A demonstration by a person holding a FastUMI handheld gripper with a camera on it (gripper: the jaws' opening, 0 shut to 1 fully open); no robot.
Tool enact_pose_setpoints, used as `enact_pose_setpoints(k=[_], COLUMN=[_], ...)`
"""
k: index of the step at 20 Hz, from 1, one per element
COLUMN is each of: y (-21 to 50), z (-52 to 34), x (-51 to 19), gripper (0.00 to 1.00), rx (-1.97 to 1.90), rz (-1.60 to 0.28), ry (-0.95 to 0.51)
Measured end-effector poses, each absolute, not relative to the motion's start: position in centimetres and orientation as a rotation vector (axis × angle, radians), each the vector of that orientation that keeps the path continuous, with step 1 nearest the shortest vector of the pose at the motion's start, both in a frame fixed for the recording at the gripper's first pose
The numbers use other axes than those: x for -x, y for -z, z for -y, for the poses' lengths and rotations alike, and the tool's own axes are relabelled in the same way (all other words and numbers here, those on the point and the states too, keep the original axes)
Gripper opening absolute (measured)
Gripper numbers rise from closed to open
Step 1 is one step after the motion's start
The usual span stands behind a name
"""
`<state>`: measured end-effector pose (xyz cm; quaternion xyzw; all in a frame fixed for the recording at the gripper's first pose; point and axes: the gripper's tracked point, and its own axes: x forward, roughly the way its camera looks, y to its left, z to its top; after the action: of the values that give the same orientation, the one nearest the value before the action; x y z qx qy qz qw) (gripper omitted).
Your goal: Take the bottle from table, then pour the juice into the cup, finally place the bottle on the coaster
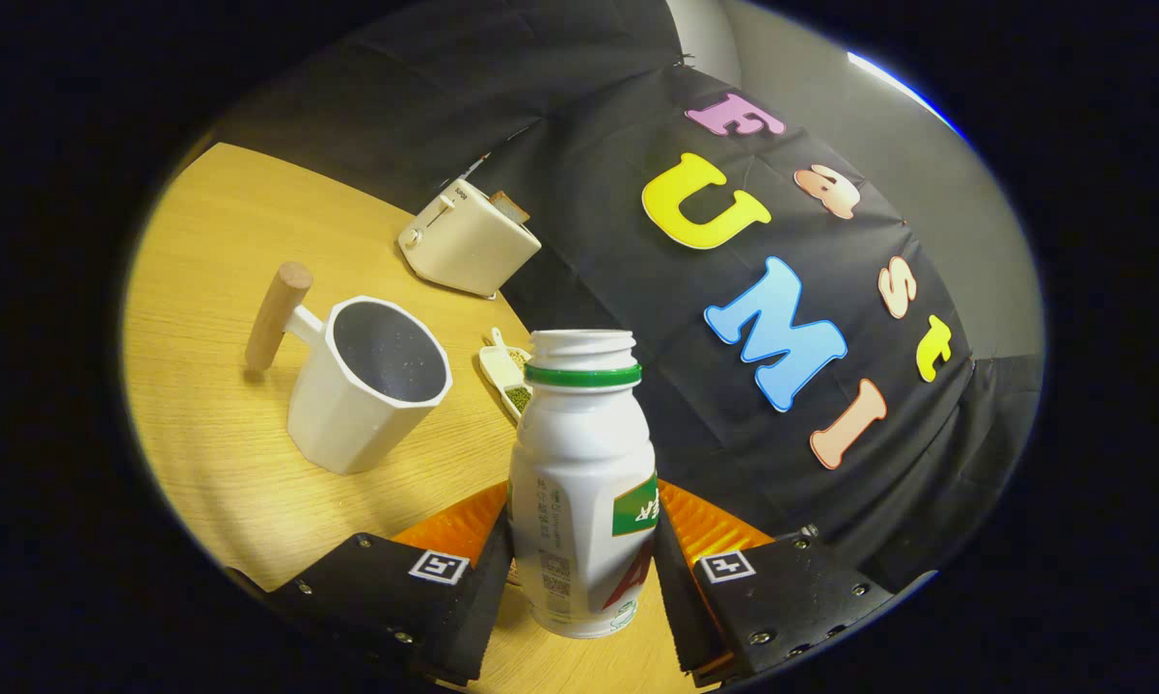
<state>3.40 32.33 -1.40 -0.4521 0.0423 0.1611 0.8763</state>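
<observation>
A white bottle with a green neck ring and no cap stands upright between my fingers, and my gripper is shut on its lower body. The view is tilted. An orange ribbed coaster lies just behind the bottle, showing on both sides of it. Beyond the fingers to the left stands a white faceted cup with a wooden handle; its dark inside looks empty. Whether the bottle's base touches the wooden table I cannot tell.
A cream toaster with a slice in its slot sits at the table's far edge. A small white dish of green bits lies between the cup and the bottle. The black cloth wall hangs close behind.
</observation>
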Motion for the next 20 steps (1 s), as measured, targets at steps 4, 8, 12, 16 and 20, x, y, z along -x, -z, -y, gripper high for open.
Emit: enact_pose_setpoints(k=[4,8,12,16,20], y=[1.1,1.0,1.1,1.2,1.3], z=[-32.9,-33.0,-33.0,-33.0,-33.4], x=[-3.6,-3.8,-4.0,-4.5,-4.8], gripper=[0.72,0.72,0.72,0.72,0.72], rx=[1.027,1.118,1.176,1.248,1.3], rz=[-0.074,-0.061,-0.061,-0.056,-0.048], ry=[-0.336,-0.327,-0.325,-0.316,-0.313])
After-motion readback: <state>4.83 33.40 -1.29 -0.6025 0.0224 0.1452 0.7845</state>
